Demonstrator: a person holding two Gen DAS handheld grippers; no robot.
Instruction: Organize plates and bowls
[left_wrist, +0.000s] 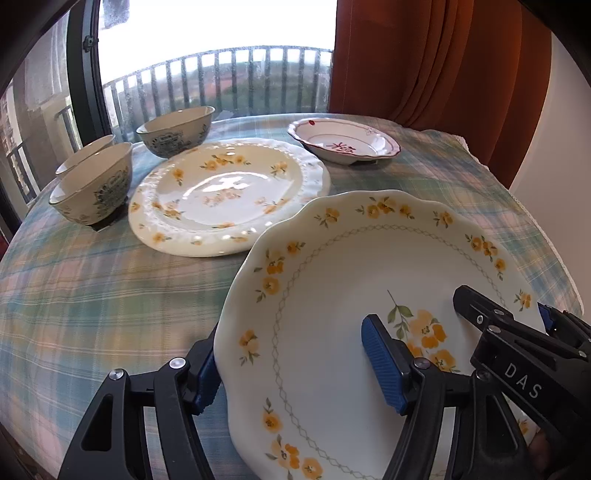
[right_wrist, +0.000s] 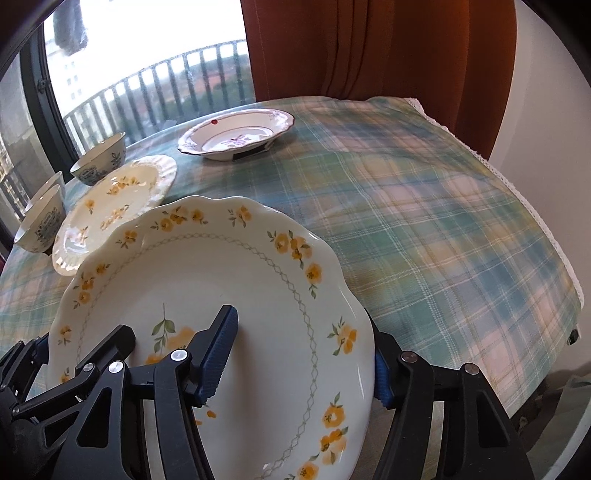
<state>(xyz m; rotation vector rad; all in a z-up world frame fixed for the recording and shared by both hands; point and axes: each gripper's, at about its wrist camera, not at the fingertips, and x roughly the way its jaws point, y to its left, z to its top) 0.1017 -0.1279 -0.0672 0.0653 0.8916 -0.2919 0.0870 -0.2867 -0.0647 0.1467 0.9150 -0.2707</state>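
Note:
A white scalloped plate with yellow flowers (left_wrist: 351, 280) is held tilted above the table's near side, also in the right wrist view (right_wrist: 236, 266). My left gripper (left_wrist: 295, 373) is shut on its left rim. My right gripper (right_wrist: 299, 362) is shut on its right rim; it also shows in the left wrist view (left_wrist: 502, 317). A larger yellow-flower plate (left_wrist: 229, 192) lies flat behind it. Three patterned bowls (left_wrist: 96, 184) stand at the left. A shallow red-trimmed bowl (left_wrist: 343, 142) sits at the back.
A plaid cloth (right_wrist: 424, 221) covers the table, with open cloth to the right. An orange curtain (right_wrist: 369, 48) hangs behind. A window with a balcony railing (left_wrist: 221, 81) is at the back left.

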